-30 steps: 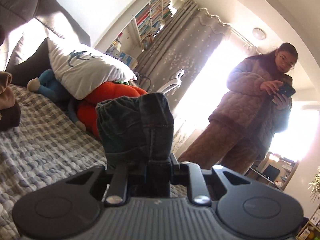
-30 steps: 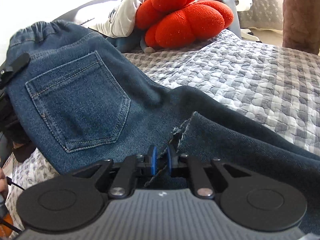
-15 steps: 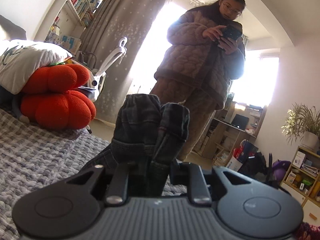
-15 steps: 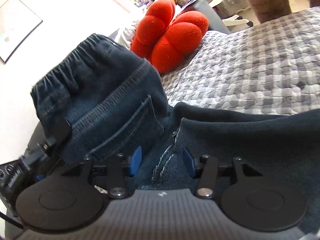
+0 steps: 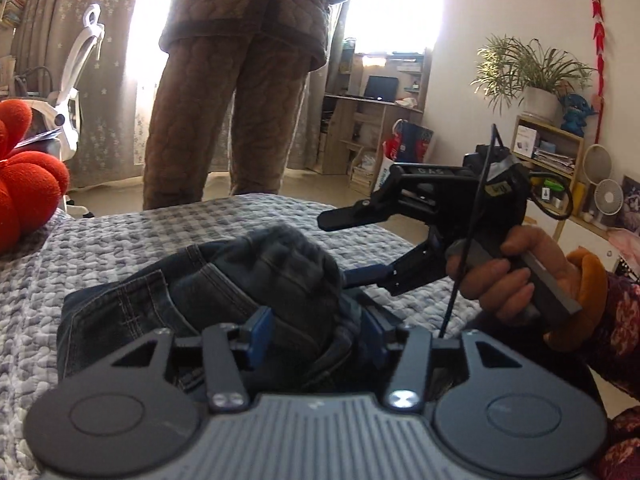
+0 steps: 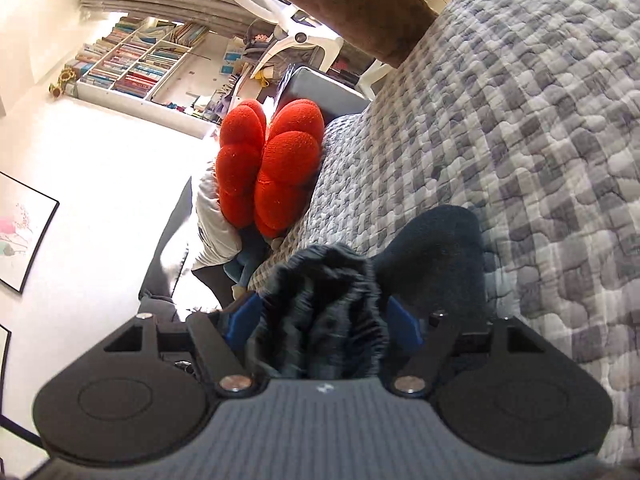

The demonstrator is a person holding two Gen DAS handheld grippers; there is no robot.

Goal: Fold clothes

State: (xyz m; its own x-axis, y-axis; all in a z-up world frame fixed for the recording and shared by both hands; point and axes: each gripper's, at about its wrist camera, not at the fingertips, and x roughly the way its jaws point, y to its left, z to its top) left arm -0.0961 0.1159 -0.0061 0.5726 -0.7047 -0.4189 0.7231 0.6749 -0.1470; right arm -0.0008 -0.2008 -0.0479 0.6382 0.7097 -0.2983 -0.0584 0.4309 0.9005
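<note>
Denim jeans [image 5: 256,280] bunched, seemingly loose, between both opening grippers

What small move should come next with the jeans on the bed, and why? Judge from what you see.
Probably draw both grippers back clear of the jeans. The left gripper and the right gripper have just been opening; their jaws stand apart with bunched denim loose between them, and the jeans lie folded on the quilt.

Home bedrm: quilted bedspread [image 6: 540,120]; bookshelf [image 6: 136,64]; curtains [image 5: 80,60]; desk [image 5: 372,128] w/ plant [image 5: 528,68].
</note>
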